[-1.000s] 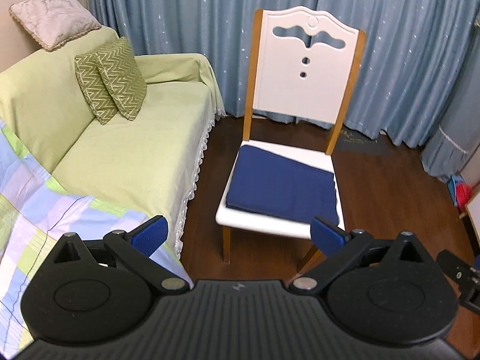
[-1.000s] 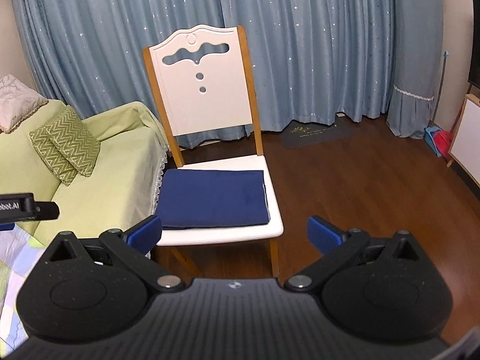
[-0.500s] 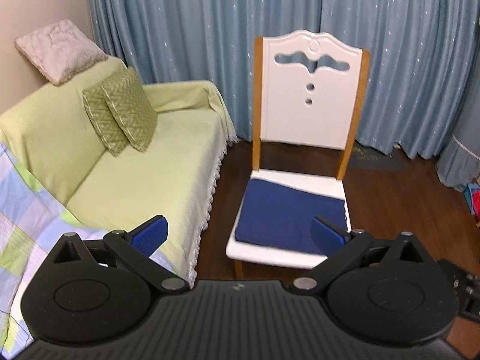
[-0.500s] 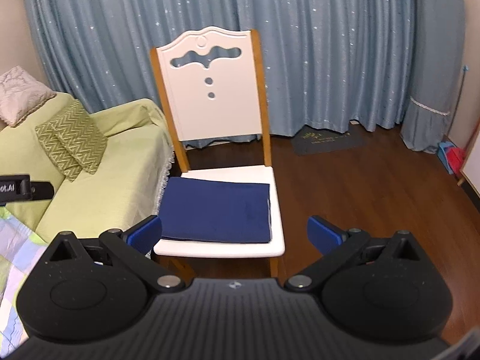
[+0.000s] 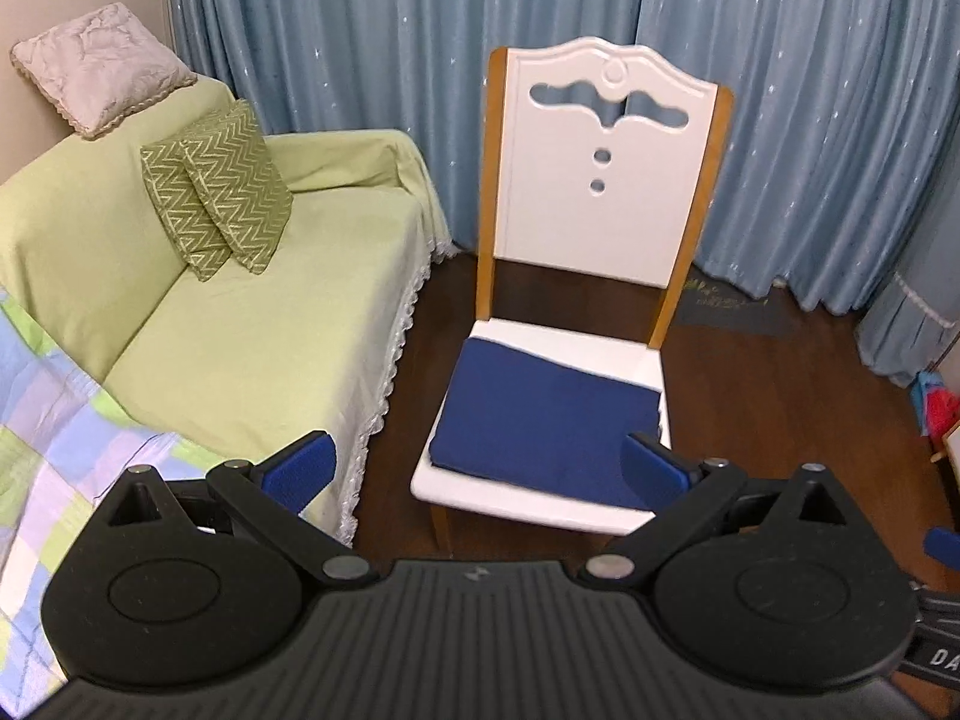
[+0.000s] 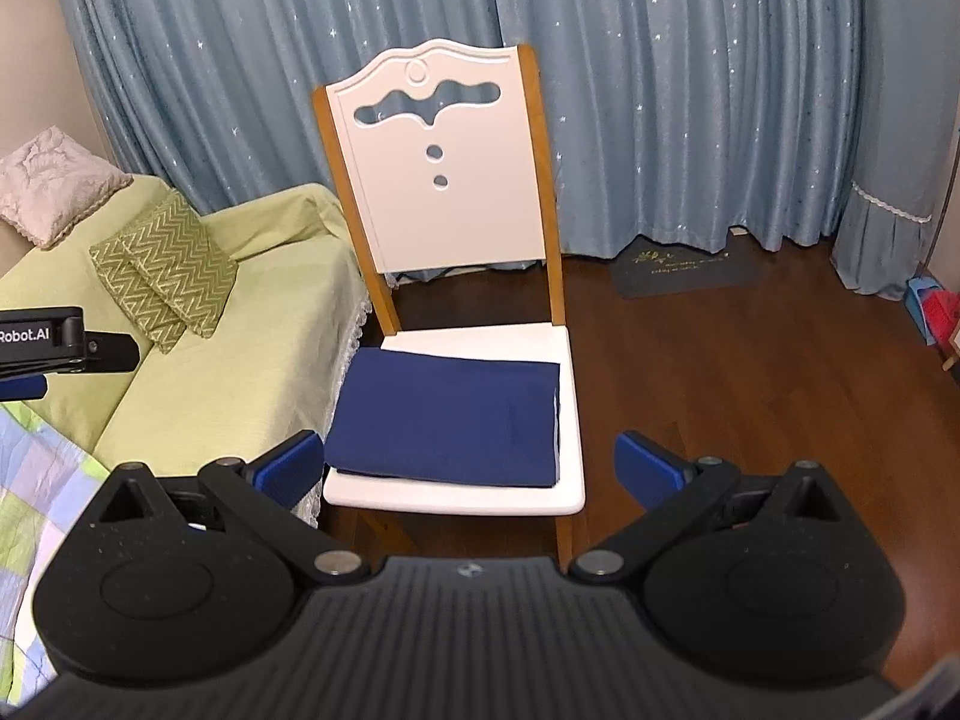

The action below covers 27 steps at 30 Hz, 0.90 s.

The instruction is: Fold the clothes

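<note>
A folded navy-blue cloth lies flat on the seat of a white chair with wooden posts. My left gripper hangs open, in front of and above the chair seat, nothing between its blue fingers. My right gripper is open too, held back from the seat's front edge and empty. The left gripper's body shows at the left edge of the right wrist view.
A green-covered sofa with two zigzag cushions stands left of the chair. A checked blanket lies at the lower left. Blue curtains hang behind. Dark wood floor and a small mat lie right.
Both grippers have drawn back and risen a little from the chair; the chair and cloth look slightly farther off. Both stay open and the cloth has not moved.
</note>
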Each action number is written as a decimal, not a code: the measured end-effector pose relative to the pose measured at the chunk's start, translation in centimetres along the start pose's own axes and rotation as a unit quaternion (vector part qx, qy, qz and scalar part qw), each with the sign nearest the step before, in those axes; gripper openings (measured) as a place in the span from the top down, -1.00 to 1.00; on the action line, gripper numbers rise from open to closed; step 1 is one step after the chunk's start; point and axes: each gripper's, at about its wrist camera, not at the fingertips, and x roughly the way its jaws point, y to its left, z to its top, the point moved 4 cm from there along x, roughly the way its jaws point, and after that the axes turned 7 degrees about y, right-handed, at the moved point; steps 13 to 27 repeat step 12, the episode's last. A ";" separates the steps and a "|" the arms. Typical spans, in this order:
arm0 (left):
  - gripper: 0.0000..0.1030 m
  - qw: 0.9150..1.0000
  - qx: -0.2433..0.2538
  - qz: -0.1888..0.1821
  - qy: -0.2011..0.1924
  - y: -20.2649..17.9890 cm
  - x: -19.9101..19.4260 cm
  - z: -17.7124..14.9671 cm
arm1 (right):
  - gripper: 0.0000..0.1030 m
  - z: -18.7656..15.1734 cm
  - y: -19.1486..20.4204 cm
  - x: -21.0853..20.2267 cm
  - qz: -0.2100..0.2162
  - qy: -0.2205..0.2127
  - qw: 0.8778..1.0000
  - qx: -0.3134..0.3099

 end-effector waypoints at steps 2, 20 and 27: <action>-0.98 1.000 0.001 0.005 0.005 -0.8 0.2 0.1 | -0.98 0.2 -0.6 0.1 0.000 0.005 1.000 0.000; -0.98 0.999 0.012 -0.029 0.014 -4.3 1.0 0.7 | -0.98 0.0 -3.3 0.7 0.002 0.037 0.999 -0.005; -0.98 0.999 0.012 -0.029 0.014 -4.3 1.0 0.7 | -0.98 0.0 -3.3 0.7 0.002 0.037 0.999 -0.005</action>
